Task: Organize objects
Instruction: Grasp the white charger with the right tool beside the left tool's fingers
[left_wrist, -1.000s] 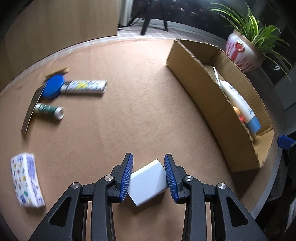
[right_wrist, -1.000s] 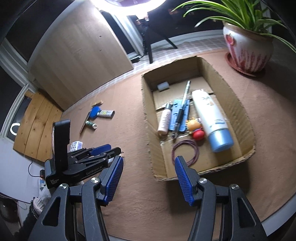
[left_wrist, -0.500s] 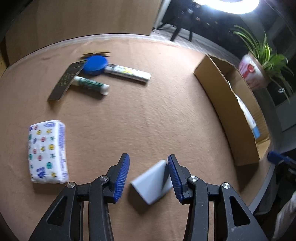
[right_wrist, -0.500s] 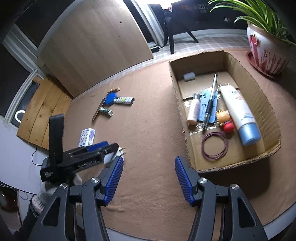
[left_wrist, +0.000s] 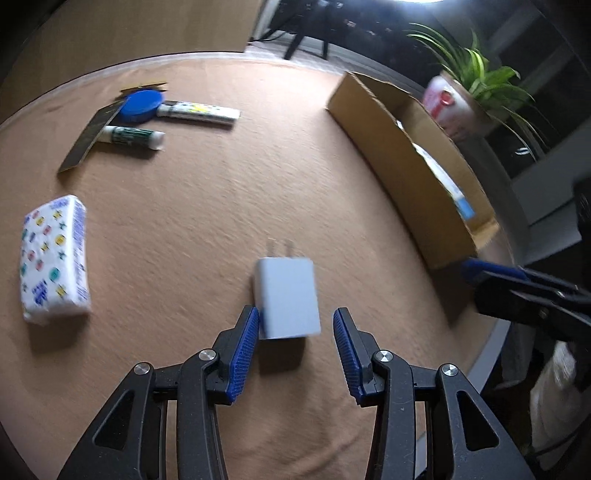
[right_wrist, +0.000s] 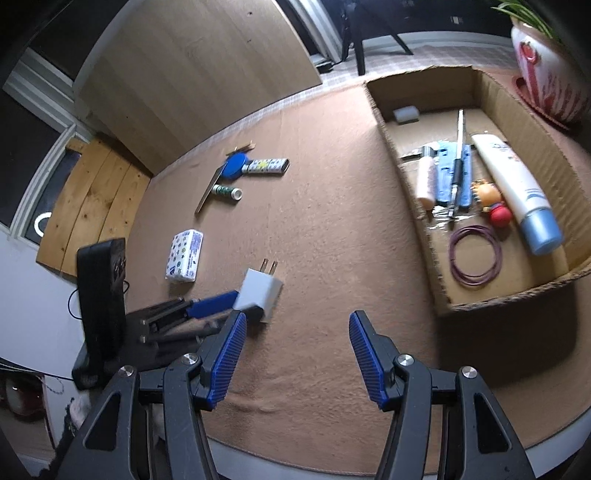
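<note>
A white plug adapter lies on the brown table, prongs pointing away. My left gripper is open with its jaws on either side of the adapter's near end; the left pad touches or nearly touches it. The adapter also shows in the right wrist view. My right gripper is open and empty above the table's front part. The cardboard box at the right holds a lotion tube, pens, a purple band and small toys.
A tissue pack, a green-labelled tube, a blue round lid, a patterned tube and a dark flat strip lie at the left. A potted plant stands behind the box.
My left gripper has opened and let go of the adapter, which now lies flat on the table. The left view has swung and pulled back; the right gripper drifted left.
</note>
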